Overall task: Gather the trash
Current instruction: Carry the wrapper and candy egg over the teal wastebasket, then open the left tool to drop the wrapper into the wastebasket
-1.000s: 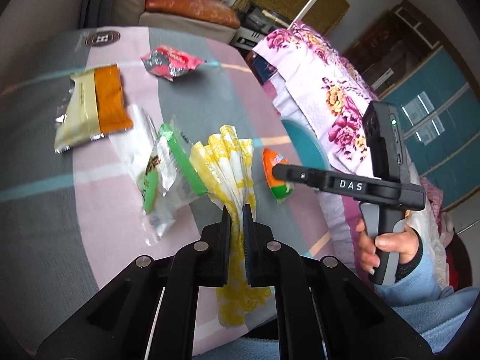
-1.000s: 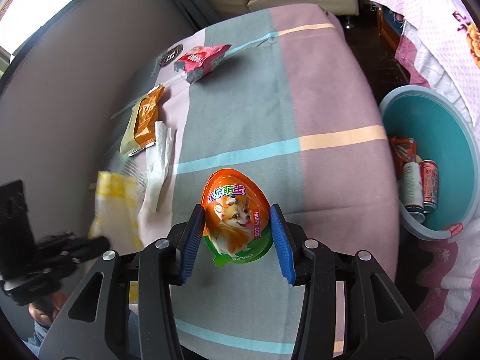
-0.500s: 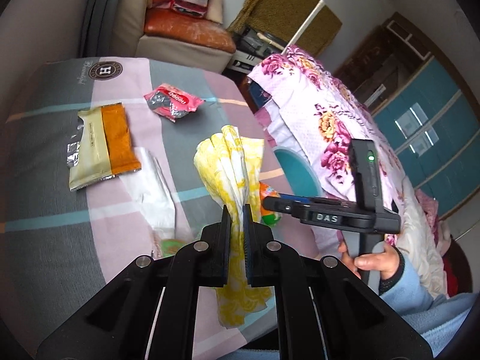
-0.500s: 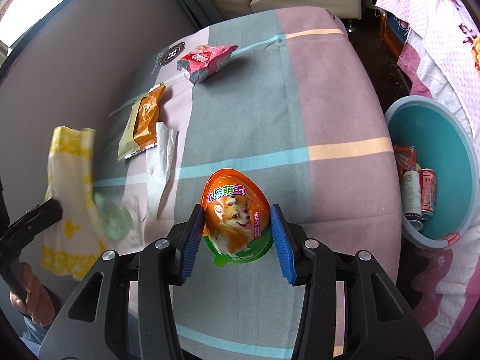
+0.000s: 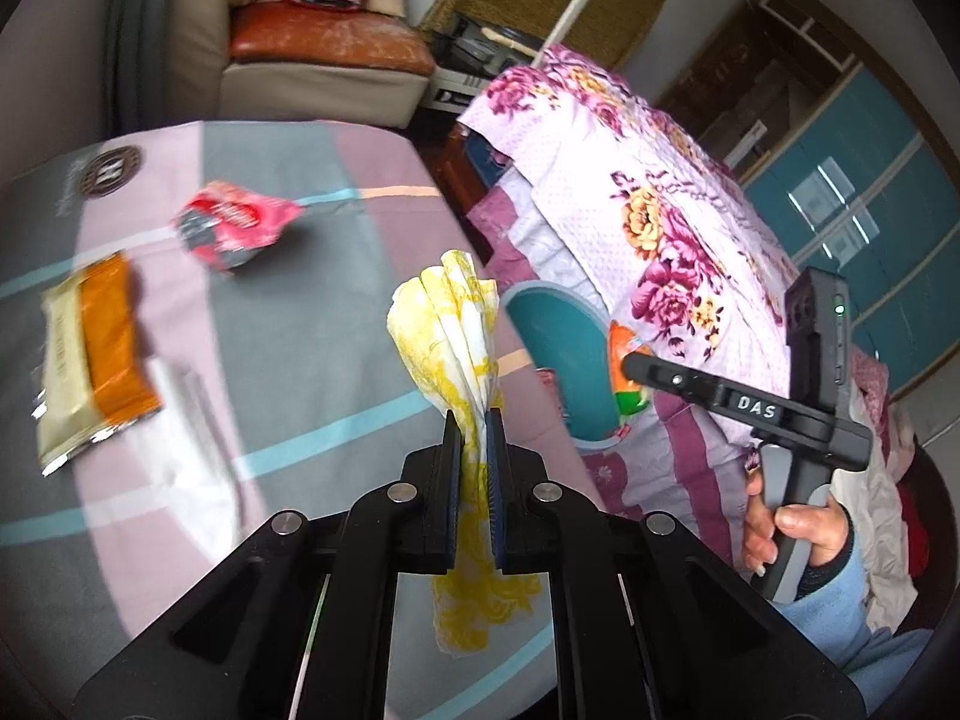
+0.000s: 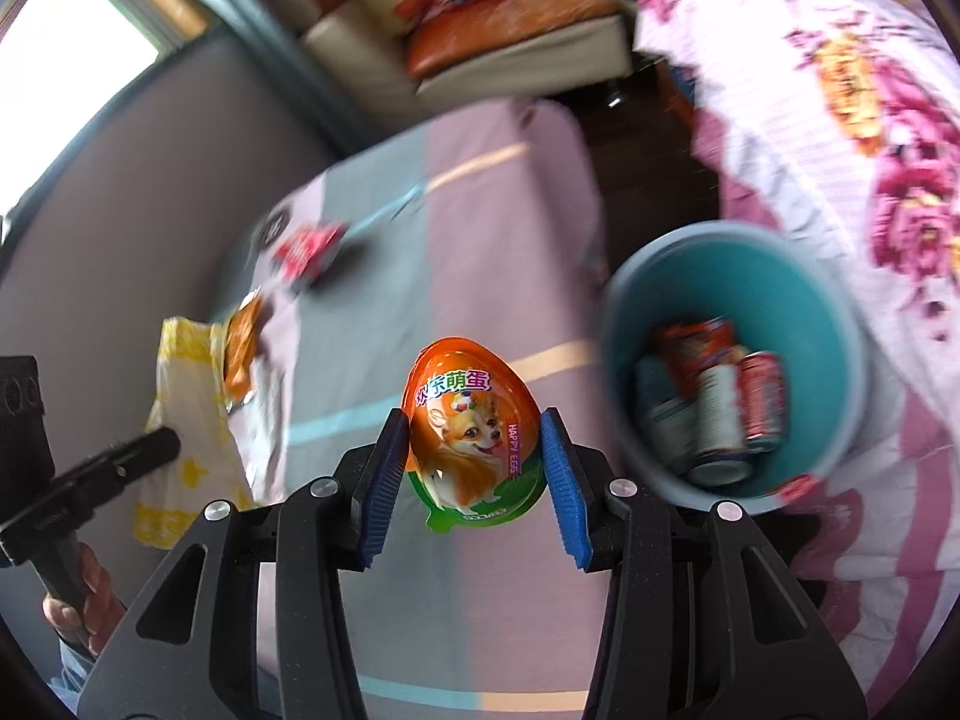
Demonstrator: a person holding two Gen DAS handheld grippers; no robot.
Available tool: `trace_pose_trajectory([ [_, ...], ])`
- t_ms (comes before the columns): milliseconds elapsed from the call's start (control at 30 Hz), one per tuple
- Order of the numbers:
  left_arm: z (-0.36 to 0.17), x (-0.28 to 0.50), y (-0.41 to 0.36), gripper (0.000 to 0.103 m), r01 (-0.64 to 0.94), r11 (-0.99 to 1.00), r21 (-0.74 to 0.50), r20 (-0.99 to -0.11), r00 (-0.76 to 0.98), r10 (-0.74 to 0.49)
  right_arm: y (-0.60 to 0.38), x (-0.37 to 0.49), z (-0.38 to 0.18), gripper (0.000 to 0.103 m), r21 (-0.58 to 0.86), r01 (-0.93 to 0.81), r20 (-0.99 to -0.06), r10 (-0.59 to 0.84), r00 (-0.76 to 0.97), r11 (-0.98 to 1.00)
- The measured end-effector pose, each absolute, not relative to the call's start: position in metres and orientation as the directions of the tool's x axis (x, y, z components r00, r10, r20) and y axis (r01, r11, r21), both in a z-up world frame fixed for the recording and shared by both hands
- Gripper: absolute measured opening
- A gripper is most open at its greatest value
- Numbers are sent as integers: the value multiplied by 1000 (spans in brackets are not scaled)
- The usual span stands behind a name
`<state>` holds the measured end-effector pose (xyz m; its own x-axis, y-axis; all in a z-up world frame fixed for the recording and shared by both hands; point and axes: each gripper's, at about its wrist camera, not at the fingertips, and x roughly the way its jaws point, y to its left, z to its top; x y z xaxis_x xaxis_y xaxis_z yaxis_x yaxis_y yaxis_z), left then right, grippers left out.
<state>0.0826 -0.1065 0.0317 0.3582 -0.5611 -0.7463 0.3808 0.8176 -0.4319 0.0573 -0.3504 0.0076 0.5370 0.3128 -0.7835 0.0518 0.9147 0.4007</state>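
Both claws have swung right toward the bin since a second ago, and the green wrapper has dropped out of view. Our left claw point(image 5: 474, 438) is clenched on a yellow-and-white bag point(image 5: 447, 324), which hangs bunched above the worktop point(image 5: 336, 312). Our right claw point(image 6: 474, 456) grips an orange egg pack point(image 6: 471, 432) by its sides, just left of the teal bin point(image 6: 834, 324), which holds cans and a wrapper.

To drop well, we judge each claw should be fully over the bin's mouth before releasing, since the limp bag could drape on the rim.

Readable writing: "HAPPY EGG" and Chinese characters on the egg pack; "DAS" on the right claw's arm. A red wrapper point(image 5: 231, 228) and an orange-cream packet point(image 5: 90, 354) lie on the worktop, print blurred.
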Motion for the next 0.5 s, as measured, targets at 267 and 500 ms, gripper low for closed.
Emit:
trace_pose_trajectory([
  [267,15,110,-214,8,471,786,-401,-777,279,-564,-435,47,10,43,430,187,-765,246,595,883],
  [500,-11,128,-277,9,507,780,-367,-816,228,-532,-479,42,2,43,449,235,-768,237,595,862],
])
